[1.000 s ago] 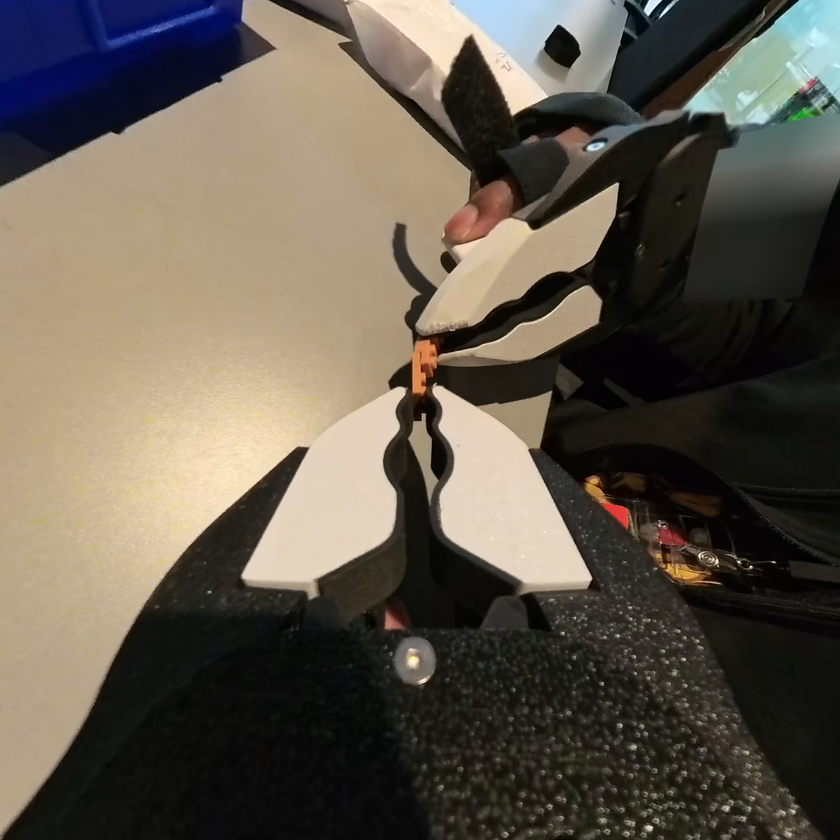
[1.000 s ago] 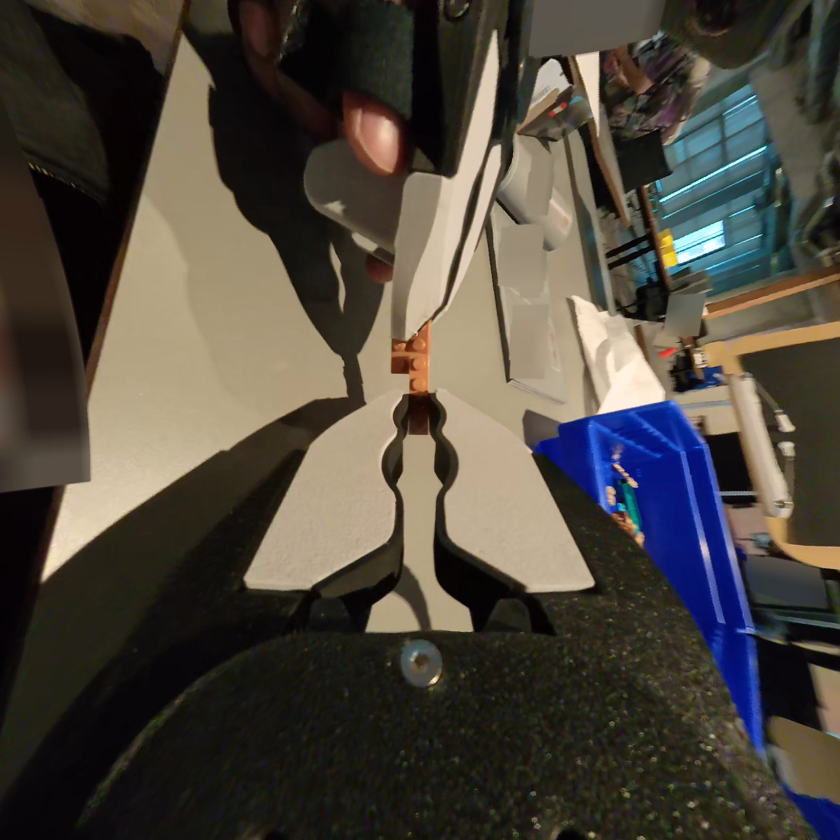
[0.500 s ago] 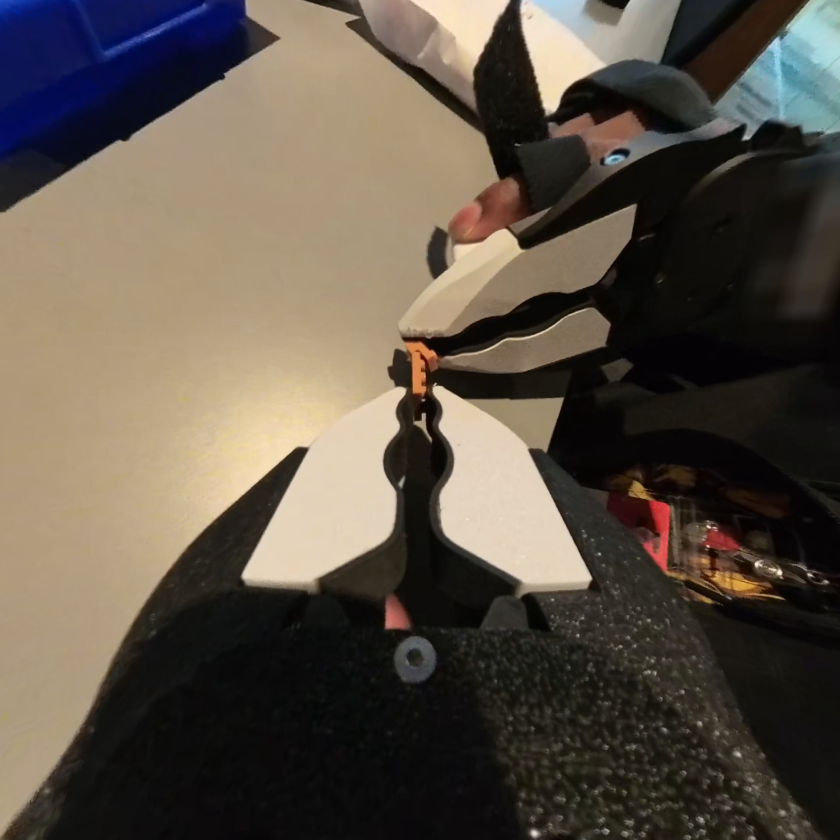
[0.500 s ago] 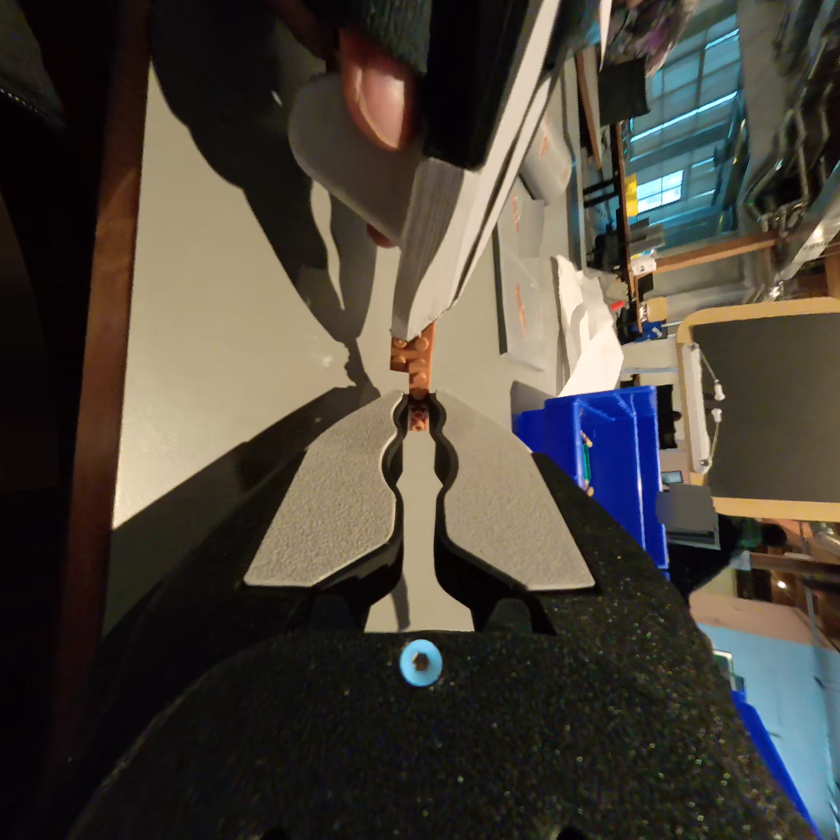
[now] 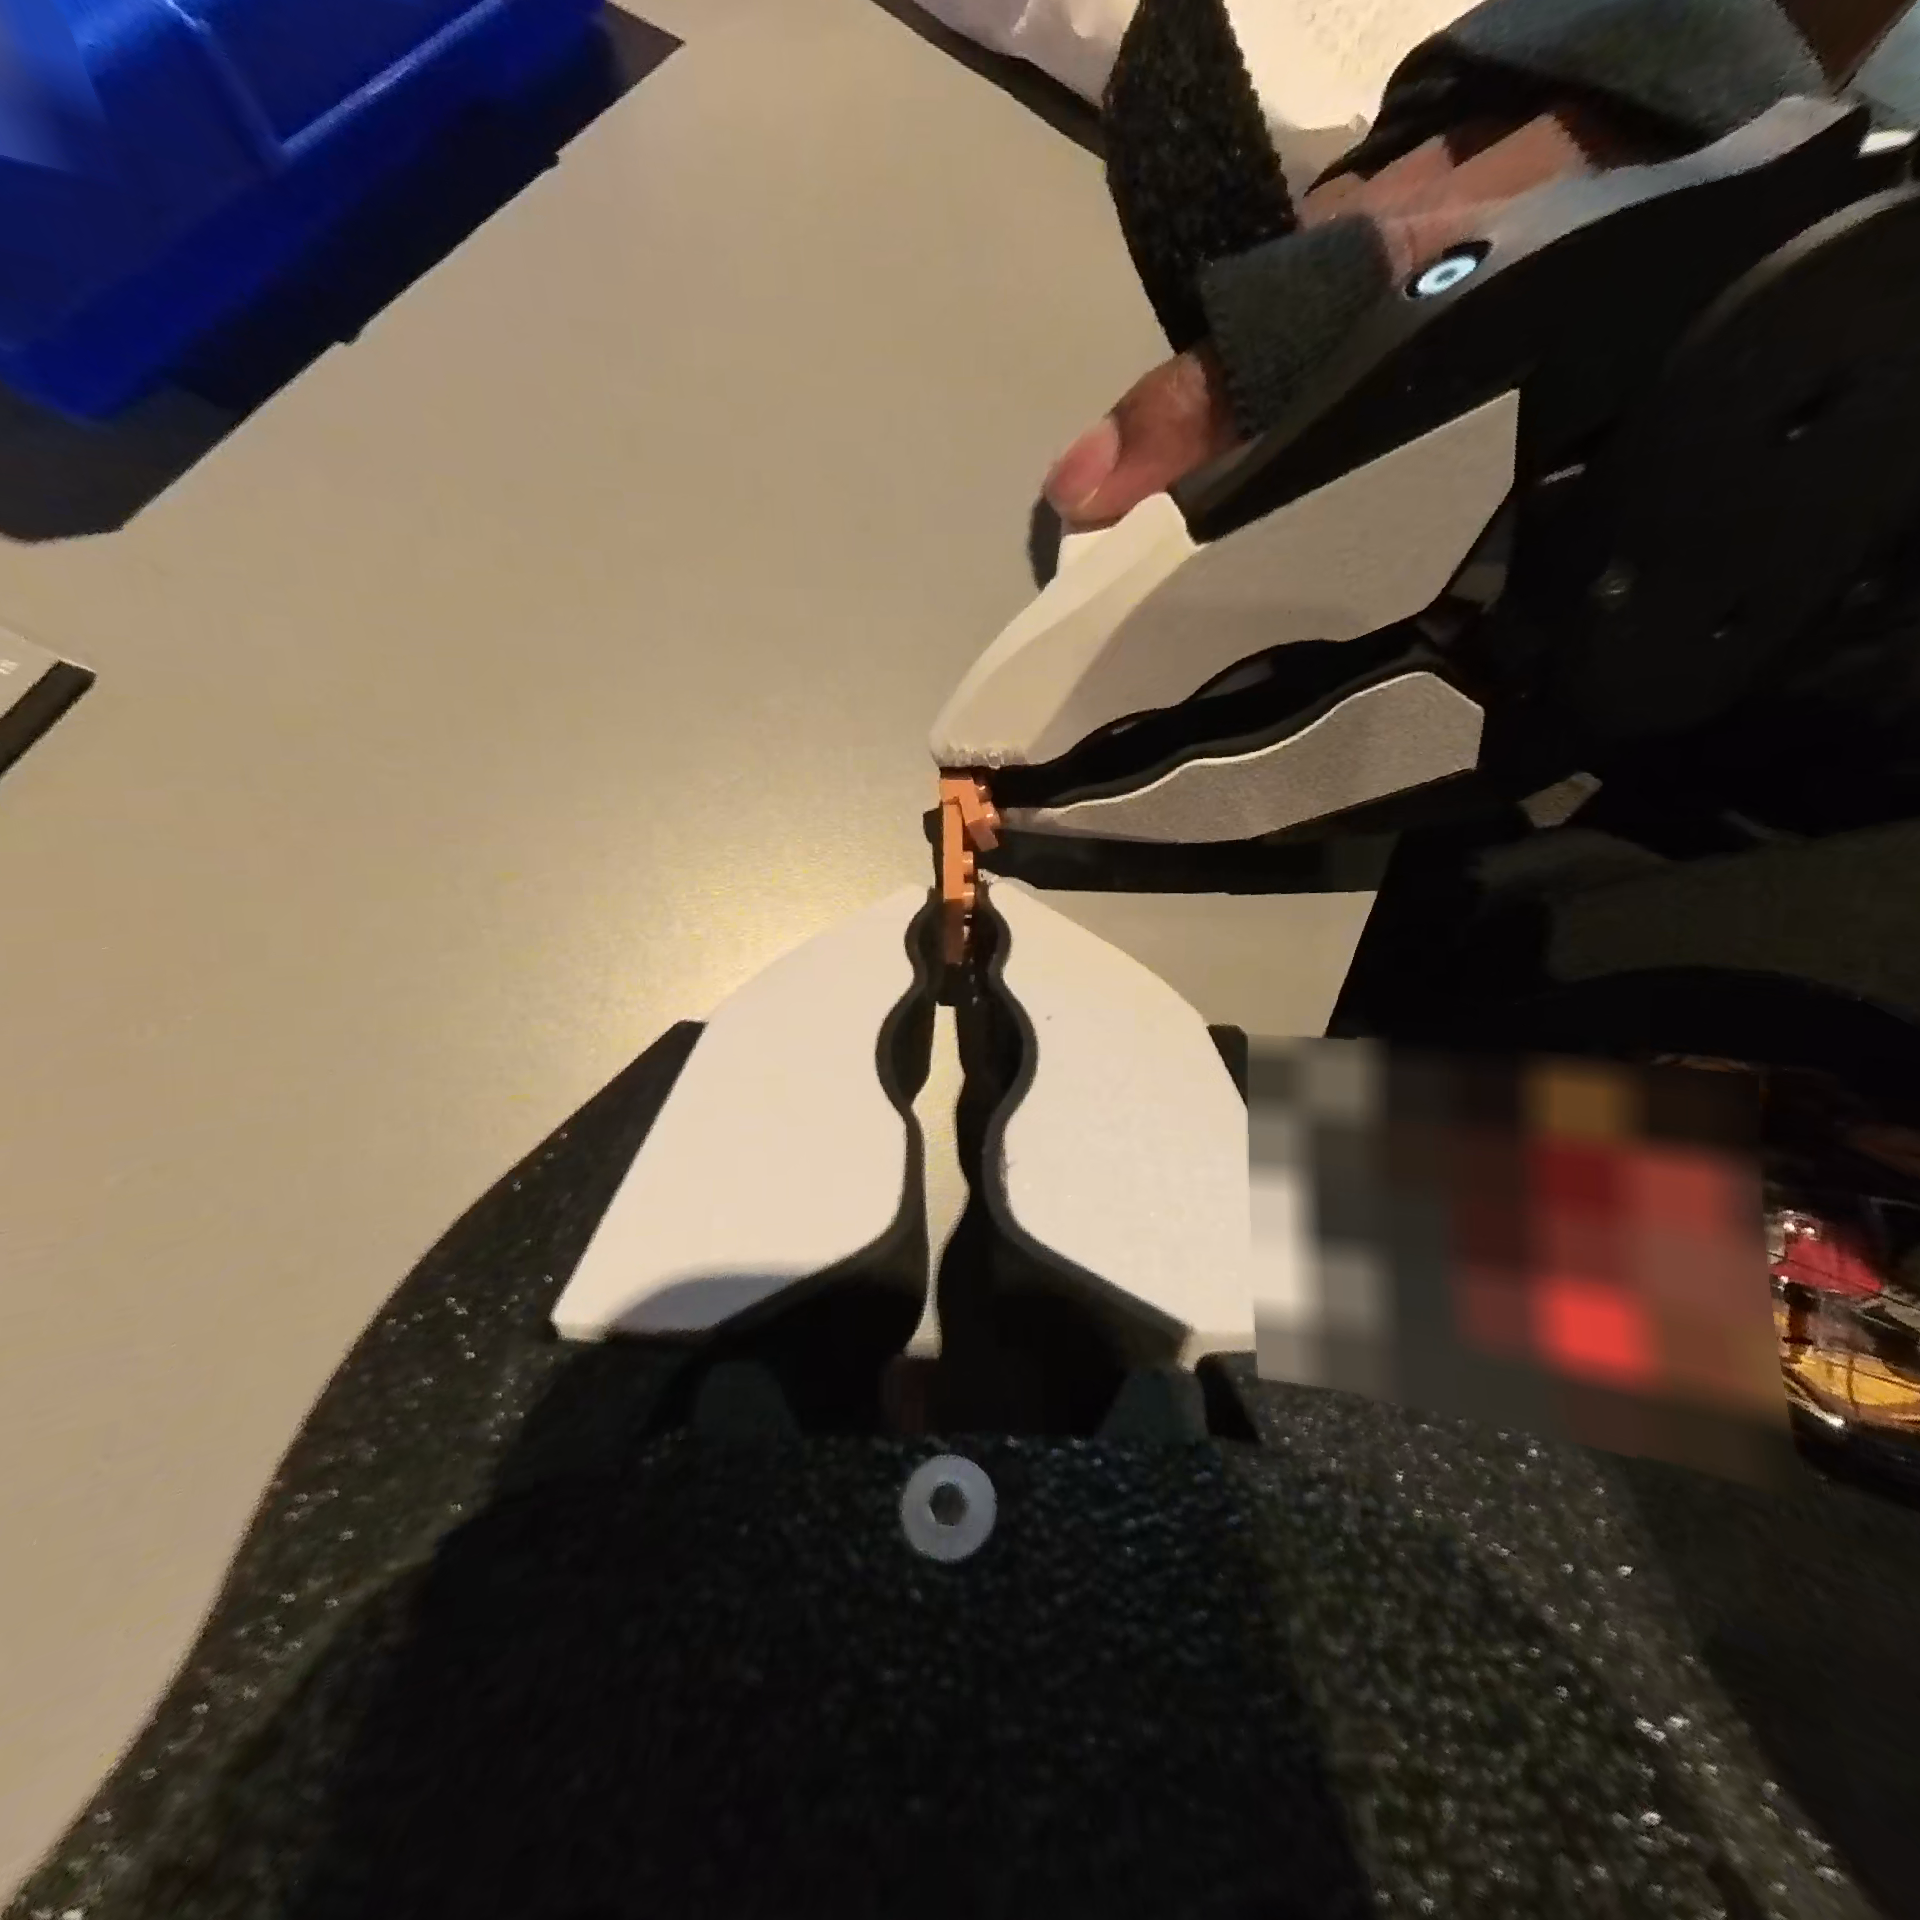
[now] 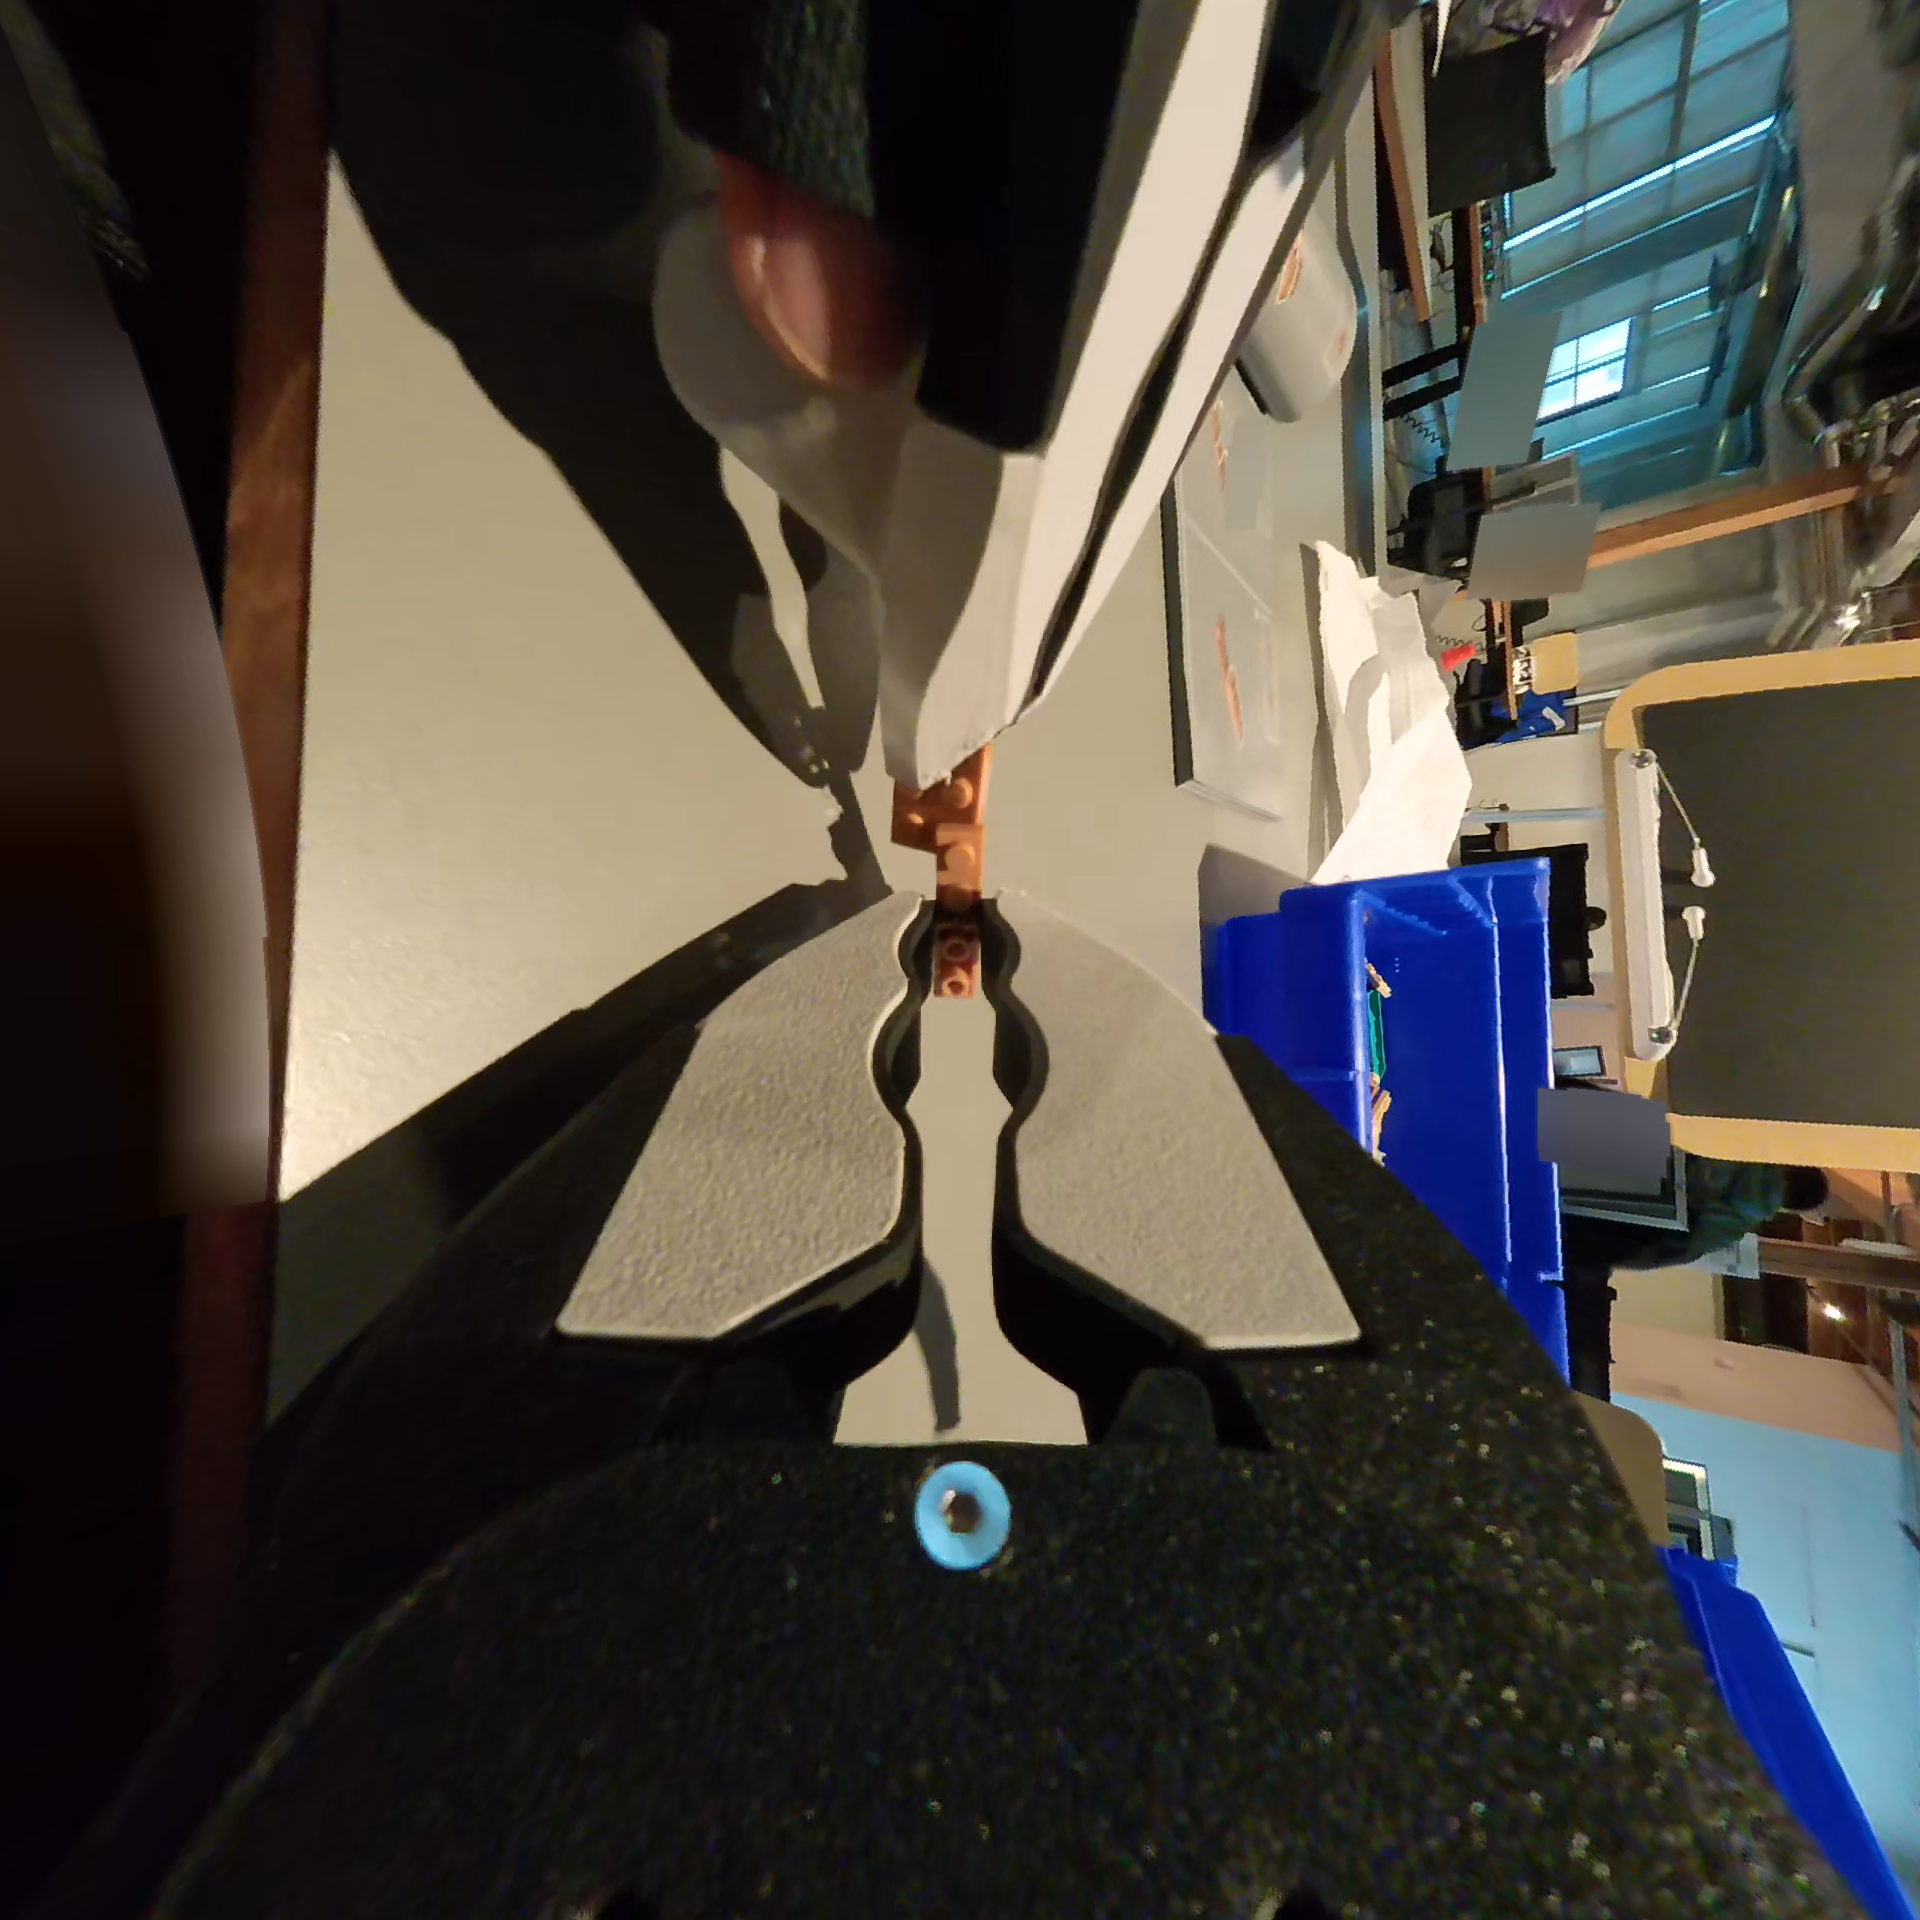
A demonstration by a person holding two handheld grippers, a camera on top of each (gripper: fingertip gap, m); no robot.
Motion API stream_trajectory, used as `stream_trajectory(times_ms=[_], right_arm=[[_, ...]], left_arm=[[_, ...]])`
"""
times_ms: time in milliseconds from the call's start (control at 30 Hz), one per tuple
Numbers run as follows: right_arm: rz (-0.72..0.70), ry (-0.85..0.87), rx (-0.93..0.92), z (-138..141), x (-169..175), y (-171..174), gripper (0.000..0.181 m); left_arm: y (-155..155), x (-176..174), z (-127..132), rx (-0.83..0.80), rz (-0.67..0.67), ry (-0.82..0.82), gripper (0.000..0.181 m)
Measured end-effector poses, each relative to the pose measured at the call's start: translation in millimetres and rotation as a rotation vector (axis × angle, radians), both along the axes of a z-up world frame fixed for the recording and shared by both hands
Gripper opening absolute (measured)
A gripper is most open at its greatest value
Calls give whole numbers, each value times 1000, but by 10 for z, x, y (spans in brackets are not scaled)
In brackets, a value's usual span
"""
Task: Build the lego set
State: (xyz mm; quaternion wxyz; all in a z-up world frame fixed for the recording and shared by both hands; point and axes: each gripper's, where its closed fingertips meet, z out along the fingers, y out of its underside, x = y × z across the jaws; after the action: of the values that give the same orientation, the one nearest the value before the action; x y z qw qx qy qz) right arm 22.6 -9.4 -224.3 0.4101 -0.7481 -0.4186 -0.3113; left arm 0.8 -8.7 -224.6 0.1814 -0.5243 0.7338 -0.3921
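A small orange lego assembly (image 5: 956, 847) of thin plates is held in the air above the grey table (image 5: 499, 727), between both grippers. My left gripper (image 5: 956, 925) is shut on its near end. My right gripper (image 5: 977, 784) comes in from the right and is shut on its far end. In the right wrist view my right gripper (image 6: 956, 914) is shut on a narrow studded plate (image 6: 956, 961). The left gripper (image 6: 951, 764) comes down from above and pinches the wider orange plate (image 6: 935, 816). The two gripper tips nearly touch.
A blue bin (image 5: 156, 187) stands at the table's far left; it also shows in the right wrist view (image 6: 1382, 1039), with loose parts inside. A white bag (image 6: 1392, 717) and a flat booklet (image 6: 1216, 644) lie beyond it. A person's thumb (image 5: 1132, 457) rests on the right gripper. Only a small space, under 4 cm, lies between the two pairs of fingers.
Both grippers have stayed shut on the orange assembly and have drawn closer together. The right gripper has swung, so its view shows more of the room and the table edge.
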Motion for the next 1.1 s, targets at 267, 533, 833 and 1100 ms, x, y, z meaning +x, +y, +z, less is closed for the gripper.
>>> stream_trajectory(times_ms=[267,533,833,1100], right_arm=[[2,13,-34,-26,-15,-14,8],[3,78,-61,-28,-44,-25,8],[1,135,-105,-41,-60,-34,11],[20,251,-164,-26,-41,-63,21]], left_arm=[[-7,2,-8,2,-8,4,5],[-28,-13,-35,16,-29,18,3],[-29,-11,-56,48,-45,21,3],[1,1,-63,62,-47,23,4]])
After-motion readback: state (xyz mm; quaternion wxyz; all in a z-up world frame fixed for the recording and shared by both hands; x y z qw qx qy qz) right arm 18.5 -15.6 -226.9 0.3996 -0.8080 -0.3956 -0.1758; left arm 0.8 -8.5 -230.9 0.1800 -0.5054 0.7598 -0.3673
